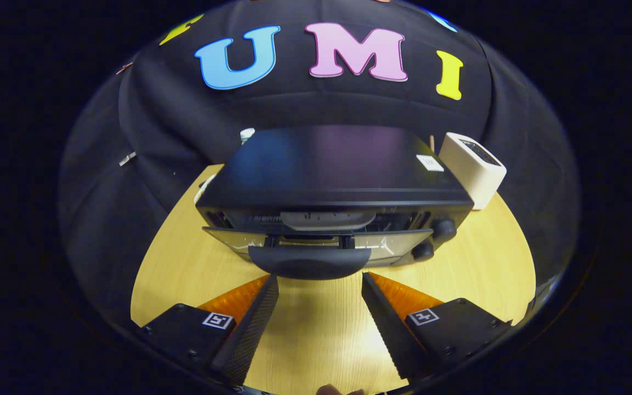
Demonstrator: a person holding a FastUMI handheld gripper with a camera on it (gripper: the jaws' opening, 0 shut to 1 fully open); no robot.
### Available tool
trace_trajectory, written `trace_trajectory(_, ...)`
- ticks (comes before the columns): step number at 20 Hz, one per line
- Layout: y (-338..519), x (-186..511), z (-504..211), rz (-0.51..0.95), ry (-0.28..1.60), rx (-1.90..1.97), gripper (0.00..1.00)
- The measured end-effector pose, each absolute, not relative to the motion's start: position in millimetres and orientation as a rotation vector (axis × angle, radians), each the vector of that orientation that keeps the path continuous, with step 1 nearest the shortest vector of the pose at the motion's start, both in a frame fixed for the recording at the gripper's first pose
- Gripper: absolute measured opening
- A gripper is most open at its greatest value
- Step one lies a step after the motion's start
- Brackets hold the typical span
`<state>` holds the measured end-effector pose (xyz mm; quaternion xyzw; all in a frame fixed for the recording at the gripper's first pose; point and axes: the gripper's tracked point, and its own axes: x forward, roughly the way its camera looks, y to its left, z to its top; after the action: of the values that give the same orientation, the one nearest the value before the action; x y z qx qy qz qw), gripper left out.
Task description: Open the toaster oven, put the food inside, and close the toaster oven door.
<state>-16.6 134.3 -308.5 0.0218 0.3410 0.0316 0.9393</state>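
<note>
On wooden table [184,263]: black toaster oven [332,164] just ahead of fingers, door [316,241] partly dropped, dark handle [310,262] nearest tips. Beside oven, at its knob side: white boxy appliance [472,167]. Gripper [320,282] fingers spread wide, gripping nothing (tips just short of handle, flanking it).

No legible text: small white sticker [429,162] on toaster oven [332,181] top too blurred.
</note>
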Motion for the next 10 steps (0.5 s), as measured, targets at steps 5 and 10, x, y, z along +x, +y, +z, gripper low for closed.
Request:
trace_trajectory(5, 125.6, 3.5, -262.6, 0.087, 0.535, 0.002, 0.99)
trace_trajectory(10, 110.5, -9.4, -221.2, 0.093, 0.414, -0.033, 0.99)
